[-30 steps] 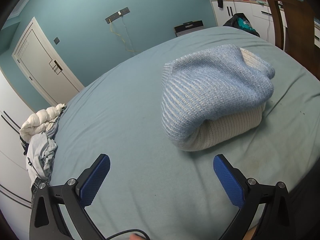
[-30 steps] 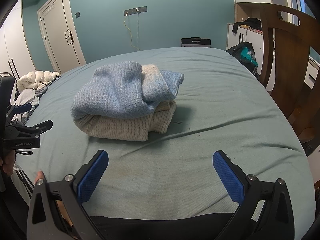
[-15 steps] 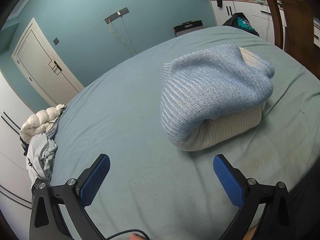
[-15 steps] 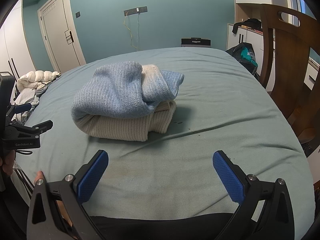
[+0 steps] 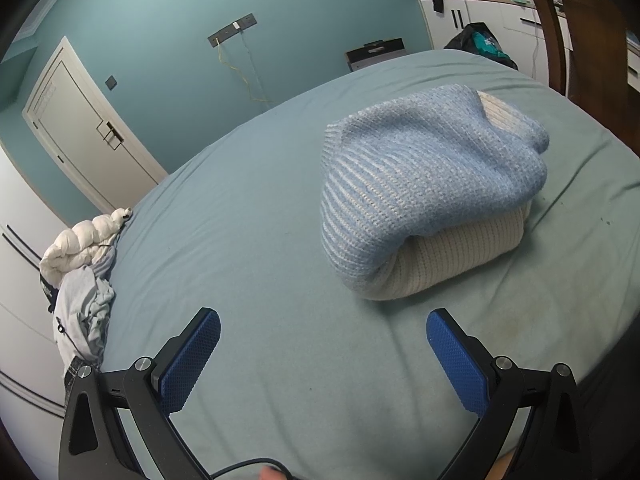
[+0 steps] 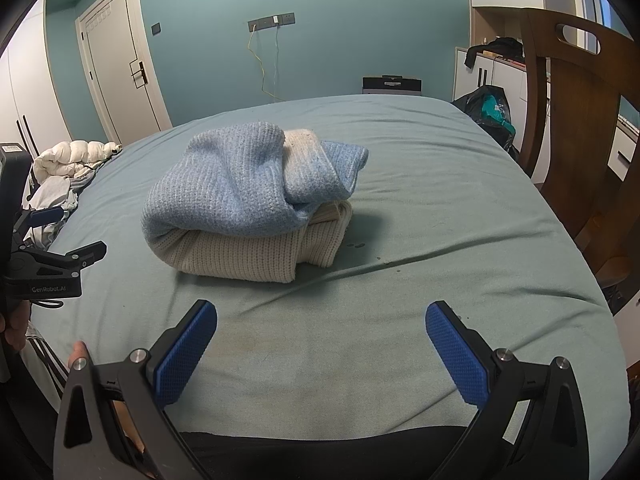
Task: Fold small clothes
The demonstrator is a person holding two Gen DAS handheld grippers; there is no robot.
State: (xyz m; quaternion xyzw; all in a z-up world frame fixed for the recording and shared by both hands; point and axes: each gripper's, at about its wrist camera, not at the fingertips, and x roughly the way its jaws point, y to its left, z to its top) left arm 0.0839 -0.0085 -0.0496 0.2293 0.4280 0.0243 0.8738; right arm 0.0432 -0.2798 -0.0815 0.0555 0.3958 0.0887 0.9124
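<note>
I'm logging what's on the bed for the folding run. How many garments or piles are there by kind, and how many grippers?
Folded blue-and-cream knit sweater: 1
Heap of unfolded clothes at the bed's edge: 1 (pieces in it cannot be told apart)
Grippers, both open and empty: 2, left gripper, right gripper
Total: 4

A folded knit sweater [image 6: 248, 216], pale blue over cream, sits in a thick bundle on the teal bedsheet [image 6: 420, 208]. The right gripper [image 6: 320, 320] hovers low over the near part of the sheet, its blue-padded fingers [image 6: 186, 350] spread wide with nothing between them, well short of the sweater. At the left edge, the left gripper [image 6: 86, 254] shows as a black frame. A heap of white and grey clothes [image 6: 68, 168] lies beyond it, and a wooden chair [image 6: 576, 120] stands to the right.
</note>
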